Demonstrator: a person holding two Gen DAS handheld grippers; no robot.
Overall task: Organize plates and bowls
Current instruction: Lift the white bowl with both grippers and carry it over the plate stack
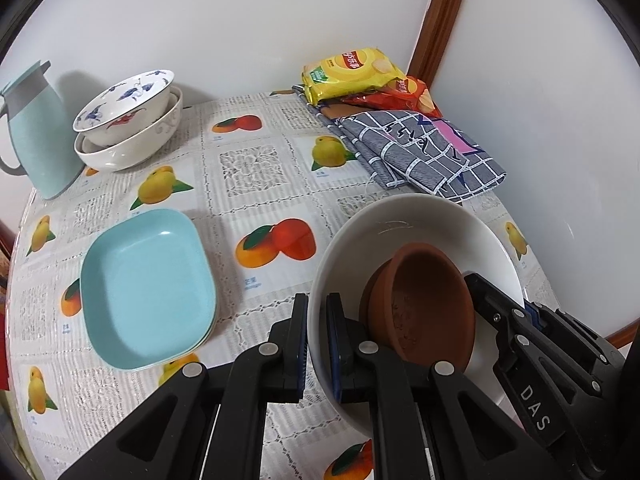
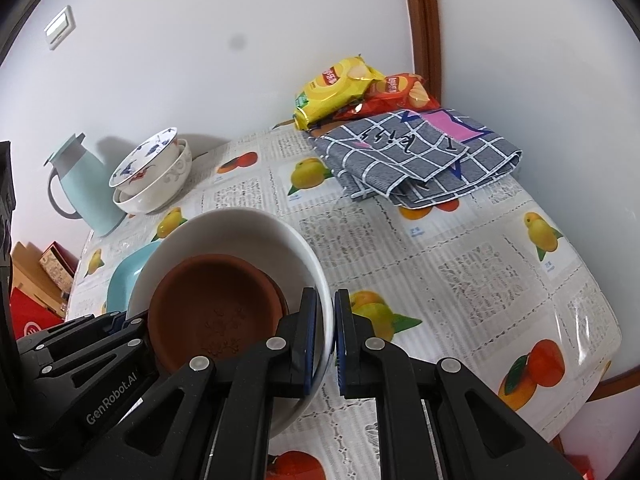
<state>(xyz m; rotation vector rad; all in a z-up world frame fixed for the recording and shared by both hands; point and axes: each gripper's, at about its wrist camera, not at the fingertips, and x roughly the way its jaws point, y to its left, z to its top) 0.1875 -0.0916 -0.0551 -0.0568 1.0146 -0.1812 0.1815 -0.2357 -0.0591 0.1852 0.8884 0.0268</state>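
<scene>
A large white bowl [image 1: 420,220] [image 2: 240,228] hangs tilted above the table, with brown clay dishes [image 1: 424,300] [image 2: 212,308] nested inside it. My left gripper [image 1: 316,308] is shut on the bowl's left rim, one finger inside and one outside. My right gripper [image 2: 325,308] is shut on the opposite rim in the same way. Each gripper also shows at the edge of the other's view: right gripper [image 1: 486,296], left gripper [image 2: 124,320]. Stacked light blue square plates [image 1: 148,288] [image 2: 124,276] lie on the table to the left, partly hidden by the bowl in the right wrist view.
Two nested patterned bowls [image 1: 128,120] [image 2: 152,176] stand at the back left beside a pale blue jug [image 1: 36,132] [image 2: 80,184]. A folded checked cloth [image 1: 420,148] [image 2: 416,156] and chip bags [image 1: 352,72] [image 2: 336,92] lie at the back right by the wall. A fruit-print tablecloth [image 1: 256,184] covers the round table.
</scene>
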